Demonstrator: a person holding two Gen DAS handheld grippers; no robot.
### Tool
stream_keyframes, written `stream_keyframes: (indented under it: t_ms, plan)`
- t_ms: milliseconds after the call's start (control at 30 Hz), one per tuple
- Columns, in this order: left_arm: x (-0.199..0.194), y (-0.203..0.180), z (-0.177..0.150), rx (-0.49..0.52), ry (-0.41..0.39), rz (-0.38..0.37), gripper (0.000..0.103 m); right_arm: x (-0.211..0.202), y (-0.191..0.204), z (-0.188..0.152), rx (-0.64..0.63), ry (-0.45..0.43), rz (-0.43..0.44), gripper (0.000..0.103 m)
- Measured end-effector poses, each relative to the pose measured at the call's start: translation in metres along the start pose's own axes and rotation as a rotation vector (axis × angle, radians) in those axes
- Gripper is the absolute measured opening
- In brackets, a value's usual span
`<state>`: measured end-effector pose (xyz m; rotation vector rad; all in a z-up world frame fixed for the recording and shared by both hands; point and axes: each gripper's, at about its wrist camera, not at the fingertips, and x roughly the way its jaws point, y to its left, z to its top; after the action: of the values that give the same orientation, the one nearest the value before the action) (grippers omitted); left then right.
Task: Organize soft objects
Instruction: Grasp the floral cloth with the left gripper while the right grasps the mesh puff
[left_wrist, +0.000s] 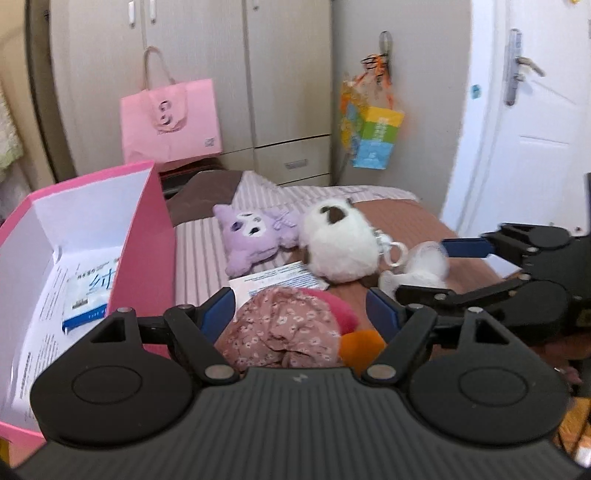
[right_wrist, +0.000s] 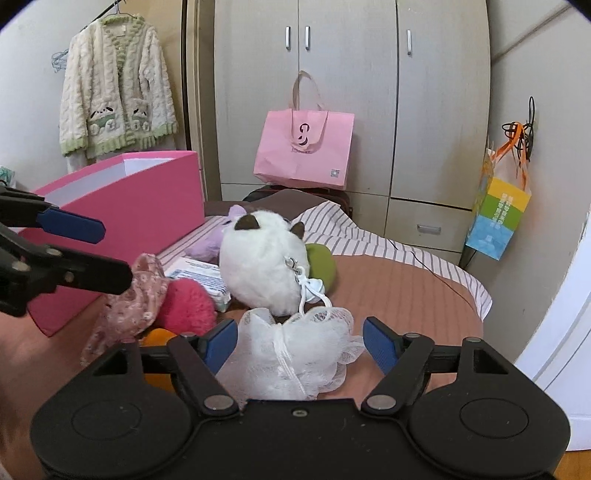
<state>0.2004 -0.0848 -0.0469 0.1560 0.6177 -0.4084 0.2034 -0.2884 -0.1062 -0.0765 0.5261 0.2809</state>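
Soft things lie on a bed. My left gripper (left_wrist: 301, 310) is open around a floral pink cloth (left_wrist: 284, 328) that lies over a red and orange plush (left_wrist: 360, 341). My right gripper (right_wrist: 301, 341) is open around a white mesh bath puff (right_wrist: 295, 350); it also shows in the left wrist view (left_wrist: 424, 266). A white fluffy plush with a keyring clip (left_wrist: 338, 240) and a purple plush (left_wrist: 251, 236) lie farther back. An open pink box (left_wrist: 144, 236) with a tissue pack (left_wrist: 90, 295) inside stands on the left. A green plush (right_wrist: 321, 264) lies behind the white one.
A flat wipes packet (left_wrist: 277, 280) lies between the plushes. A pink paper bag (left_wrist: 171, 118) leans on the wardrobe behind the bed. A colourful bag (left_wrist: 373, 136) hangs on the wall at the right. A white door (left_wrist: 532, 129) is at the far right.
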Motion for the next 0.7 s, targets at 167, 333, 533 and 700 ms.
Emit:
stream_keyframes:
  t_ms: [167, 333, 533, 700]
  plan:
    - [0.017, 0.001, -0.012, -0.035, 0.02, 0.033, 0.075, 0.007, 0.003, -0.004, 0.007, 0.025, 0.007, 0.08]
    - [0.027, 0.004, -0.02, -0.082, 0.061, 0.059, 0.075, 0.012, 0.005, -0.012, 0.004, 0.058, 0.014, 0.08]
    - [0.03, 0.018, -0.027, -0.202, 0.103, 0.049, 0.075, 0.01, 0.012, -0.02, -0.005, 0.032, -0.006, 0.07]
    - [0.033, 0.025, -0.031, -0.26, 0.109, 0.022, 0.061, 0.009, 0.013, -0.024, 0.012, 0.02, -0.012, 0.051]
